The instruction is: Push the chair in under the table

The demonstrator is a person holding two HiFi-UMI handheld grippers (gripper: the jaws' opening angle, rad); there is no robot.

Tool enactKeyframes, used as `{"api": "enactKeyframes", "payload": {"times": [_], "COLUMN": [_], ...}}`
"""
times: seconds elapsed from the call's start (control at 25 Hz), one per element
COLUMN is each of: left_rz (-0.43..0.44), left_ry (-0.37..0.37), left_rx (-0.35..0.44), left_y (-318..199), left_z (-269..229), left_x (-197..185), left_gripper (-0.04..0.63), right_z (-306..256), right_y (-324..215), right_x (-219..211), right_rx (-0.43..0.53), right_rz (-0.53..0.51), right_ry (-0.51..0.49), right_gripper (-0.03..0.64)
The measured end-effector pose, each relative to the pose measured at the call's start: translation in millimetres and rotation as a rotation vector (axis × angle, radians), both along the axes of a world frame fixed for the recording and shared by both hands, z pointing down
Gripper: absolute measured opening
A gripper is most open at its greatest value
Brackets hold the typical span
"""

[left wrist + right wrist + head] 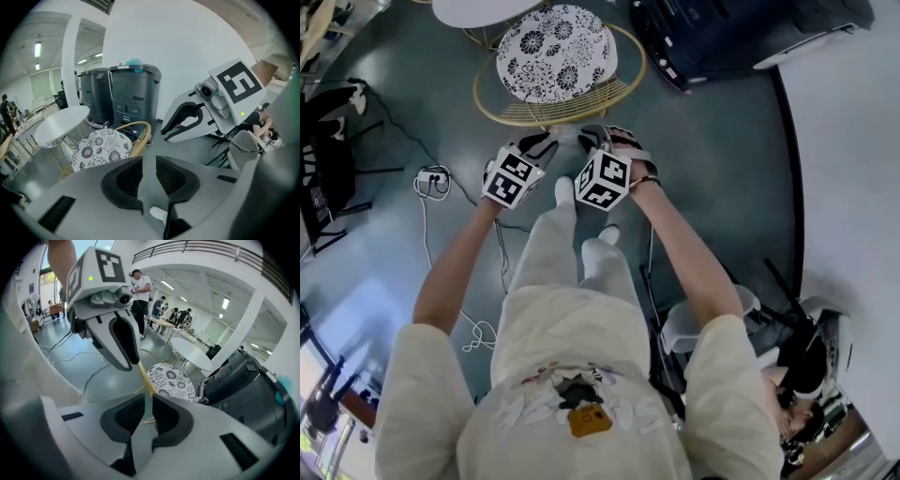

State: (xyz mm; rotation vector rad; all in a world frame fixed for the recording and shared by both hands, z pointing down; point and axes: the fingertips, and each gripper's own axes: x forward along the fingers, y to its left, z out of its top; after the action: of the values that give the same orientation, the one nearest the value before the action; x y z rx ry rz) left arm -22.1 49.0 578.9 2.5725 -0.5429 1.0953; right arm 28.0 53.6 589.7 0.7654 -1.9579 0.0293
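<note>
The chair has a black-and-white flowered cushion [555, 52] inside a round golden wire rim [572, 111]. It stands on the grey floor just in front of the white round table [483, 9]. Both grippers hover side by side at the rim's near edge, pointing down at it. The left gripper [546, 141] is open with only floor showing between its pads [149, 161]. The right gripper [605, 136] has a narrow gap [148, 399]; the chair's golden rim [145, 378] shows through it, and the pads do not press on it. The cushion [101, 145] [171, 380] lies just beyond both.
Dark grey bins [722, 37] stand behind and right of the chair, against a white wall. A power strip with cables [431, 178] lies on the floor at left. A pale office chair [712, 319] stands at my right. People stand around tables far off [159, 310].
</note>
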Motion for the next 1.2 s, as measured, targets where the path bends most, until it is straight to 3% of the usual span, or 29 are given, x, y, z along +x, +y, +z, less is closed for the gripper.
{"api": "enactKeyframes", "payload": {"times": [0.16,0.44,0.64,0.96,1.2], "left_rz": [-0.103,-0.241,-0.277,-0.299,-0.413], "left_ry": [-0.051,0.053,0.093,0.184,0.233], "left_rx": [0.046,0.049,0.035,-0.029,-0.009], "left_y": [23,72,122,212,231], "left_z": [-22,-86,-124,-166,-186], "left_x": [-8,7,11,27,15], "left_gripper": [0.042,0.009,0.009,0.009,0.009], "right_z": [-31,-87,-120,-169,-195], "right_y": [26,76,125,196,240], "right_x": [5,22,25,41,53], "right_rx": [0.01,0.065,0.076,0.113,0.132], "right_rz": [0.095,0.235,0.336,0.423,0.541], "right_ry": [-0.12,-0.326,-0.464,-0.565,-0.626], "right_gripper": [0.02,0.008,0.008,0.008,0.008]}}
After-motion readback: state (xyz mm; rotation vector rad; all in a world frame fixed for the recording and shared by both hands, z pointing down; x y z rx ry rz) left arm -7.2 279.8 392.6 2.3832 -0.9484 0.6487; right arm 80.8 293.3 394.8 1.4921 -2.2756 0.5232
